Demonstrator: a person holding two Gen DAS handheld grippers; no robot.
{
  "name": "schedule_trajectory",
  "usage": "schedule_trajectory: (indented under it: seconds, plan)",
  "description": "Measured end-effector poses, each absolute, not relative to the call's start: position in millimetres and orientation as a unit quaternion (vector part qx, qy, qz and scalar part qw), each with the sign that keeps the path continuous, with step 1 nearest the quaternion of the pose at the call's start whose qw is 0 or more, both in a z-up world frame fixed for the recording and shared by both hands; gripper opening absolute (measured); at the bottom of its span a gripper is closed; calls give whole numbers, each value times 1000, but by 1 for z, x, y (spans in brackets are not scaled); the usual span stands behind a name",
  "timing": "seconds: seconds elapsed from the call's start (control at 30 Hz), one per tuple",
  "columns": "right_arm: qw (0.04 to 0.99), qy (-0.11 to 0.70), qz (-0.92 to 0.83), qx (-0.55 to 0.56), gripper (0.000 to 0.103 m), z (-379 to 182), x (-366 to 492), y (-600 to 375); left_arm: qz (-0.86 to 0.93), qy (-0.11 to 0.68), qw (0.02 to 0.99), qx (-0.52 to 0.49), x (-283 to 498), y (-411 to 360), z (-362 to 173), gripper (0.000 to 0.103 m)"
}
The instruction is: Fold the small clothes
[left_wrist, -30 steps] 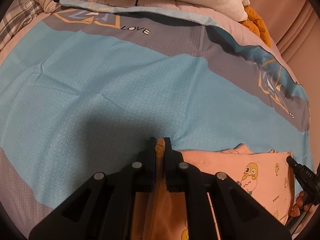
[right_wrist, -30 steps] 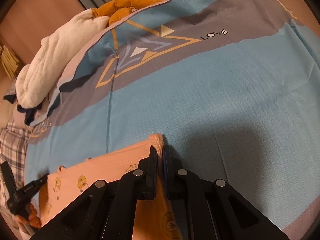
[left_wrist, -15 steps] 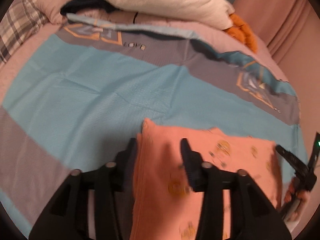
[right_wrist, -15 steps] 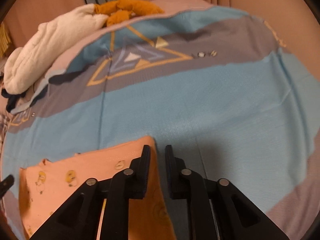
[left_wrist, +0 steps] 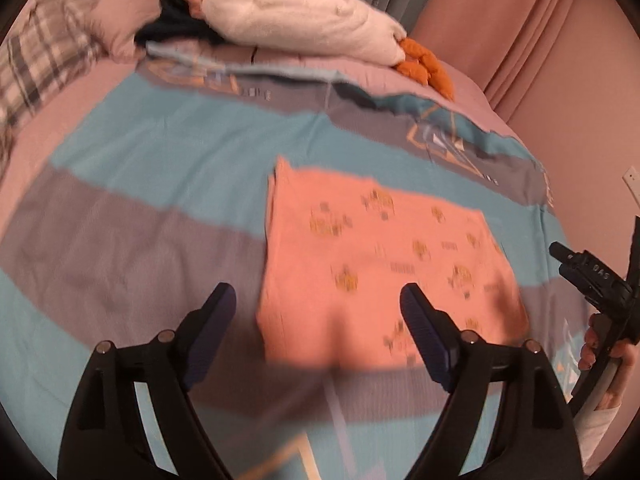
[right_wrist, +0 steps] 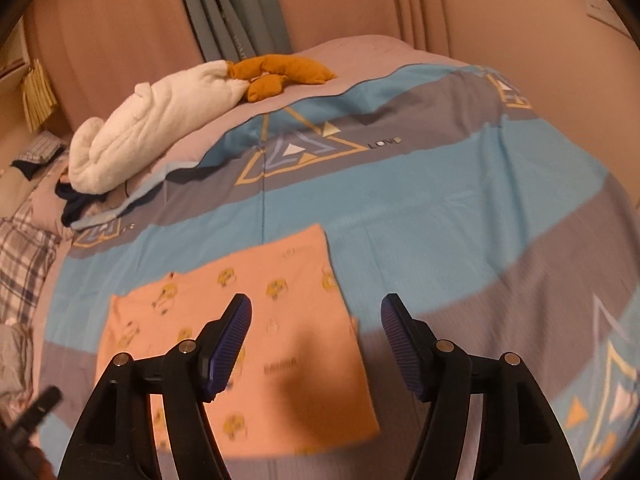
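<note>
Two black grippers hang above a bed, each with its jaws opening and nothing between them. The left gripper point(left_wrist: 318, 300) is spread wide over the near edge of a folded peach garment point(left_wrist: 384, 264) printed with small yellow cartoon figures; its fingers do not touch the cloth. The right gripper point(right_wrist: 316, 312) is also parted, its left finger over the garment point(right_wrist: 256, 340) and its right finger over bare bedding past the garment's right edge. The garment lies flat as a rough rectangle on a bedspread point(right_wrist: 460, 208) striped in blue and grey with triangle designs. Its edges look fairly straight, though the left wrist view is blurred. Open bedspread surrounds it on every side, with the widest free stretch to its right in the right wrist view and to its left in the left wrist view. Well apart, along the far edge of the bed, sit a white fluffy bundle point(left_wrist: 308, 20), an orange cloth point(right_wrist: 280, 74) touching it, and a dark item point(left_wrist: 176, 30). Plaid fabric point(left_wrist: 36, 68) lies at the left side of the bed. Pink curtains point(right_wrist: 112, 36) hang behind. In the left wrist view a hand point(left_wrist: 612, 364) grips the right tool at the right edge.
</note>
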State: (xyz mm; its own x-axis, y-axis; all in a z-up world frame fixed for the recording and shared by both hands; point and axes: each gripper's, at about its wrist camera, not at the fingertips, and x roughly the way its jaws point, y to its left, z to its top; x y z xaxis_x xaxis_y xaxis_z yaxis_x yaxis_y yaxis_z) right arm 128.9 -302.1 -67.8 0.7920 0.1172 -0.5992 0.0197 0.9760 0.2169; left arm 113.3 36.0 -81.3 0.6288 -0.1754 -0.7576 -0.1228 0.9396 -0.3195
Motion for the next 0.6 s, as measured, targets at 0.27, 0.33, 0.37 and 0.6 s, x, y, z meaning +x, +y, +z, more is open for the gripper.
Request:
schedule_trajectory:
  seconds: [0.27,0.33,0.37,0.6]
  plan:
    - [929,347,41,123,67,-103,92,-308,-24,444,868,-221,88,37,-117,83]
    - [921,361,37,141,67,-119,88,-313,-28,455,858,-237,87,38,-128,81]
    - [917,366,42,152,67,-126,86,-316,-30,459,854,-244,87,39,-133,80]
    - [886,387,97,236,67,-154,84,-327,-46,465,838,-281,98,42,-149,75]
